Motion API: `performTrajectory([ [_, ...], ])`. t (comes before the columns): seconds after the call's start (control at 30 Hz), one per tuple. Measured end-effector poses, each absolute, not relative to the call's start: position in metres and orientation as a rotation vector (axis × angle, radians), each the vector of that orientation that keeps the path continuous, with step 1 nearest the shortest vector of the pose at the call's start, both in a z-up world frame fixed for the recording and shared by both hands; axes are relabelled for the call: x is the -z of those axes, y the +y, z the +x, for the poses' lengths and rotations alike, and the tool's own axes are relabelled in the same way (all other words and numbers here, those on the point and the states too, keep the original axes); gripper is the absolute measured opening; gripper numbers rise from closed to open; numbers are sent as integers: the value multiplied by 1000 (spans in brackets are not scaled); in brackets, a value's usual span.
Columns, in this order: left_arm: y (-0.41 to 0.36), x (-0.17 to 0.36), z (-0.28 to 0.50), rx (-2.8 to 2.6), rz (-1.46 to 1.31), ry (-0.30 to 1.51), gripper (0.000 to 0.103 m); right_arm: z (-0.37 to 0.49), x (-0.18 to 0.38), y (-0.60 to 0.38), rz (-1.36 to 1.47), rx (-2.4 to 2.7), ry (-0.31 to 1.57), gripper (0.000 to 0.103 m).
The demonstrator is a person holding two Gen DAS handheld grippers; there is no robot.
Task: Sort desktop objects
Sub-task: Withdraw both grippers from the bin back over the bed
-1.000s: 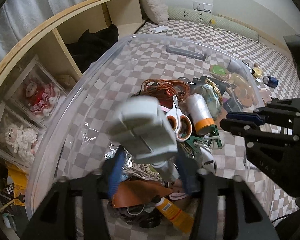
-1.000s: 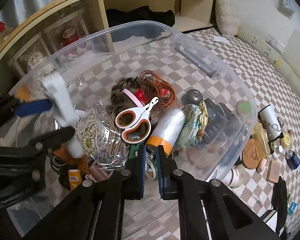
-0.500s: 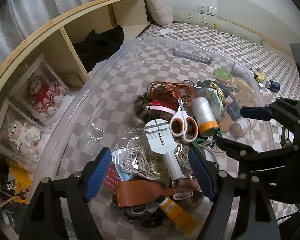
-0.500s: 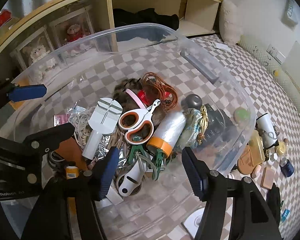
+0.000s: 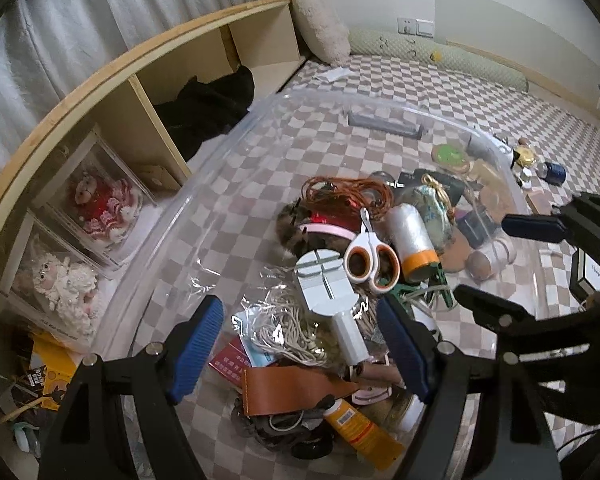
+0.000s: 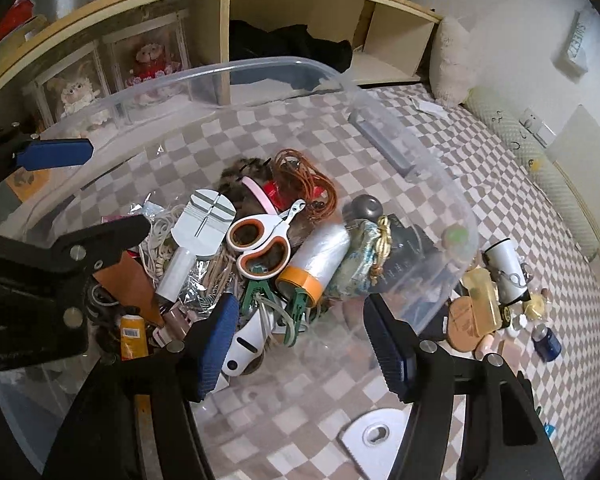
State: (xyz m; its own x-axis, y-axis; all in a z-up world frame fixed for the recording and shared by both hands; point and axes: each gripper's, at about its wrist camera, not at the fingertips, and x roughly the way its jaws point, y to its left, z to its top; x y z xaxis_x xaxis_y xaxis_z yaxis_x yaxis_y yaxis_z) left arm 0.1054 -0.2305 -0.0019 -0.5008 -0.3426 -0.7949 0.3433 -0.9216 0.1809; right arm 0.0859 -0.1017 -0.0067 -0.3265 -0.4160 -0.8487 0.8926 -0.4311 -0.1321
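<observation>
Checkered bedding (image 5: 380,92) spreads under a clear plastic bin (image 5: 172,216), with a wooden shelf (image 5: 112,80) of boxed dolls at 9 o'clock in the left wrist view. Inside the bin lies a jumble: a pale grey paddle-shaped tool (image 5: 328,284) flat on a cord bundle at the centre, orange-handled scissors (image 5: 370,258) touching it at 3 o'clock, a plastic roll with an orange end (image 5: 414,236) just beyond, an orange cable coil (image 5: 348,196) at 12 o'clock, and a brown leather strap (image 5: 288,390) at 6 o'clock. The left gripper (image 5: 300,344) hangs over the grey tool, jaws having just spread wider, gripping nothing. The right gripper (image 6: 300,340) hovers above green clamps (image 6: 260,300), its jaws parted and empty. More small items (image 6: 500,300) sit outside the bin at 3 o'clock.
</observation>
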Motion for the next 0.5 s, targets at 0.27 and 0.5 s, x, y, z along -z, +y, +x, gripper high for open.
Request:
performTrajectory([
  [0.27,-223,-14,106,2486,1190,30,103,78,-4,-83,976,1913,728,71],
  [0.5,-208,-22,102,2512,1185,39,103,75,-7,-64,972,1962,755,83],
])
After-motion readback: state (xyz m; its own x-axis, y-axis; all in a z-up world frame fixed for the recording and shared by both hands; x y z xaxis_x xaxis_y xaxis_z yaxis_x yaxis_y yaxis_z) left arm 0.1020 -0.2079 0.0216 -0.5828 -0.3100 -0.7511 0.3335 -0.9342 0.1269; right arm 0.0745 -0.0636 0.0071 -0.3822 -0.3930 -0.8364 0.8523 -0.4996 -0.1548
